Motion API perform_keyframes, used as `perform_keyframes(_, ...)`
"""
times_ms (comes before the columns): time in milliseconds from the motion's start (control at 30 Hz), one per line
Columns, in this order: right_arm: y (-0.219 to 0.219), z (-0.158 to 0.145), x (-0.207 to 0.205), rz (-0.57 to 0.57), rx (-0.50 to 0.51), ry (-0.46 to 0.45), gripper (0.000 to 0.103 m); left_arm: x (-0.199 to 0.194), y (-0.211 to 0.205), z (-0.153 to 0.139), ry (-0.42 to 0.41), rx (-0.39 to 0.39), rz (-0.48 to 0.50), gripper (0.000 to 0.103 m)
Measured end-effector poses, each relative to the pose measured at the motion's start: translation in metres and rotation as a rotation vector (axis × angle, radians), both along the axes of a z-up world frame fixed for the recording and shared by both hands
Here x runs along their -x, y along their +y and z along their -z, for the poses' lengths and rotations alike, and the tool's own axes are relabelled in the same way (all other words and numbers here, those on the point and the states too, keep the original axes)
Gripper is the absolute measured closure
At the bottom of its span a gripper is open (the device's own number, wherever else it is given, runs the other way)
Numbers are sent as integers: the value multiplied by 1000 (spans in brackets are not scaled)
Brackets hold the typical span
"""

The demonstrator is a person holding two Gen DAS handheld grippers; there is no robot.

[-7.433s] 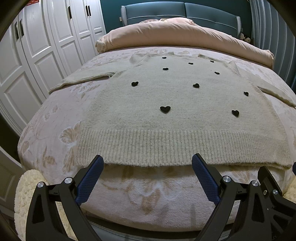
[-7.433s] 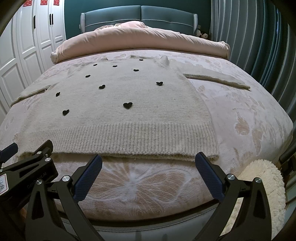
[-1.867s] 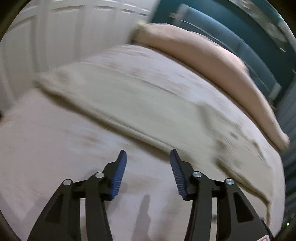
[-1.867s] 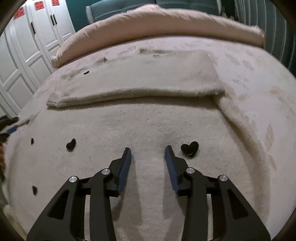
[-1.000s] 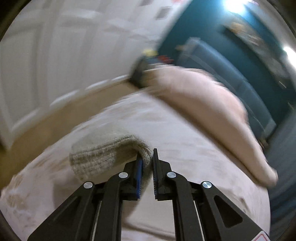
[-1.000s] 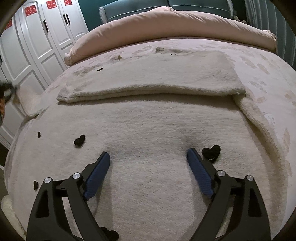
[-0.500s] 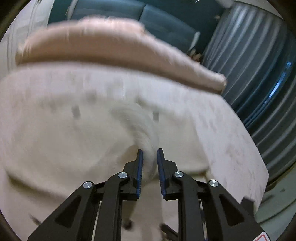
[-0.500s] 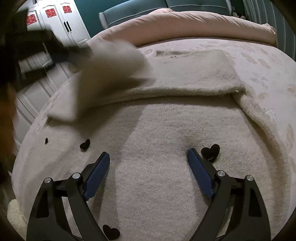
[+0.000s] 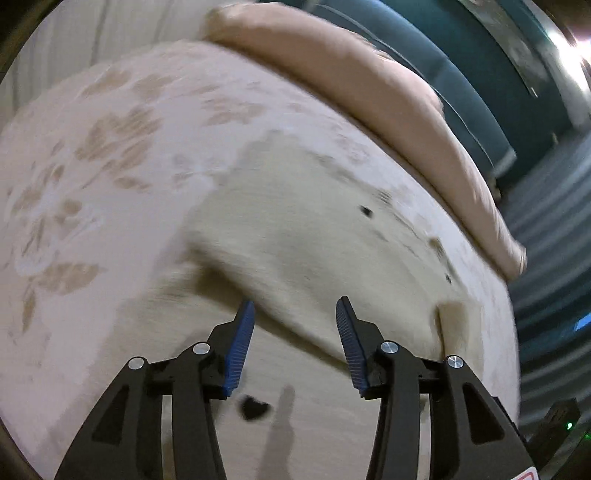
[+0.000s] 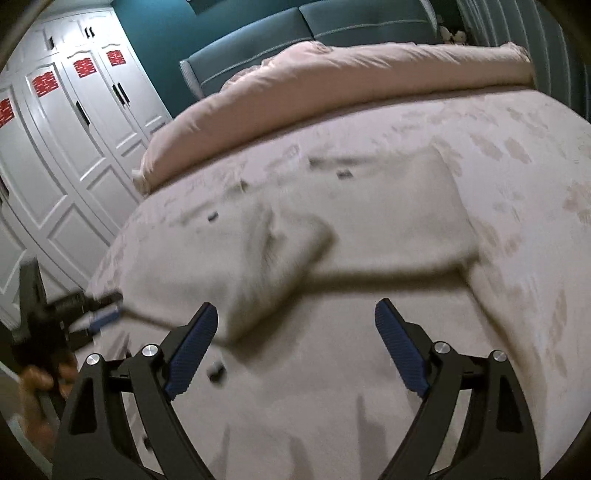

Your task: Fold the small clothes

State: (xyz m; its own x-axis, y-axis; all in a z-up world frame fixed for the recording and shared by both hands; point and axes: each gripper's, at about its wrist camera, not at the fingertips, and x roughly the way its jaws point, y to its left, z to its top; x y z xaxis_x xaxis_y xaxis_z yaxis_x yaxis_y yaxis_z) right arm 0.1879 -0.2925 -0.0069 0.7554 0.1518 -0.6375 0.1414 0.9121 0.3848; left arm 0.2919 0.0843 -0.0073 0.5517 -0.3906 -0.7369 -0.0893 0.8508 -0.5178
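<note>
A cream knit sweater (image 10: 314, 373) with small black hearts (image 9: 254, 408) lies flat on the bed. Both of its sleeves are folded across its body: one sleeve (image 10: 388, 206) lies further back, and the other (image 10: 273, 258), blurred, lies slanted over it. In the left wrist view that slanted sleeve (image 9: 303, 236) lies just past the tips of my left gripper (image 9: 294, 306). The left jaws are opening and the pads press on nothing. My left gripper (image 10: 99, 314) also shows at the sweater's left edge, in a hand. My right gripper (image 10: 295, 306) hovers open above the sweater's body, with nothing in it.
A rolled pink duvet (image 10: 332, 85) lies across the head of the bed in front of a teal headboard (image 10: 314, 26). White wardrobe doors (image 10: 74, 129) stand to the left. Grey curtains (image 9: 546, 258) hang on the far side. The floral bedspread (image 9: 92, 166) surrounds the sweater.
My left gripper carried the sleeve's cuff over the sweater's body, came down and let it go as its jaws parted. The right gripper rose a little and stayed open.
</note>
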Motion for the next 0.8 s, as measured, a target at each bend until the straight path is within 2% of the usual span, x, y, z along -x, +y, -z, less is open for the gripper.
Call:
perform_keyframes(100, 15, -10, -26, 8, 44, -7, 18, -5, 11, 3, 0, 39, -40, 59)
perform_keyframes(233, 44, -1, -66, -31, 133, 88, 21, -12, 16, 8, 14, 80, -75, 59)
perform_keyframes(267, 52, 6, -78, -42, 178, 132, 32, -13, 17, 14, 31, 97, -84, 59)
perform_keyframes(300, 57, 14, -91, -47, 226, 186, 50, -16, 18, 19, 48, 116, -91, 62)
perform_keyframes(333, 59, 17, -96, -52, 241, 206, 63, -18, 17, 21, 57, 129, -94, 66)
perform_keyframes(367, 58, 16, -105, -64, 247, 225, 94, -23, 19, 24, 64, 142, -101, 88)
perform_keyframes(400, 53, 8, -109, -67, 220, 218, 94, -27, 20, 23, 63, 150, -103, 99)
perform_keyframes(433, 46, -7, -109, -55, 176, 176, 95, -28, 22, 19, 46, 164, -105, 98)
perform_keyframes(533, 8, -82, -82, -29, -10, -109, 95, -26, 23, 0, -39, 152, -106, 98)
perform_keyframes(567, -9, -98, -69, -28, -80, -211, 95, -26, 22, -3, -57, 152, -100, 98)
perform_keyframes(600, -23, -101, -60, -23, -119, -272, 95, -26, 20, -4, -72, 158, -90, 97)
perform_keyframes(633, -35, -94, -58, -2, -121, -276, 95, -27, 18, -4, -72, 160, -83, 97)
perform_keyframes(700, -58, -38, -78, 55, -111, -72, 95, -30, 8, 7, -37, 131, -66, 97)
perform_keyframes(733, -68, -3, -89, 72, -139, 56, 95, -32, 4, 14, -18, 116, -68, 97)
perform_keyframes(767, -80, 40, -97, 104, -172, 220, 95, -33, 0, 24, 12, 107, -66, 97)
perform_keyframes(800, -86, 59, -95, 115, -212, 258, 96, -33, -3, 34, 42, 107, -72, 97)
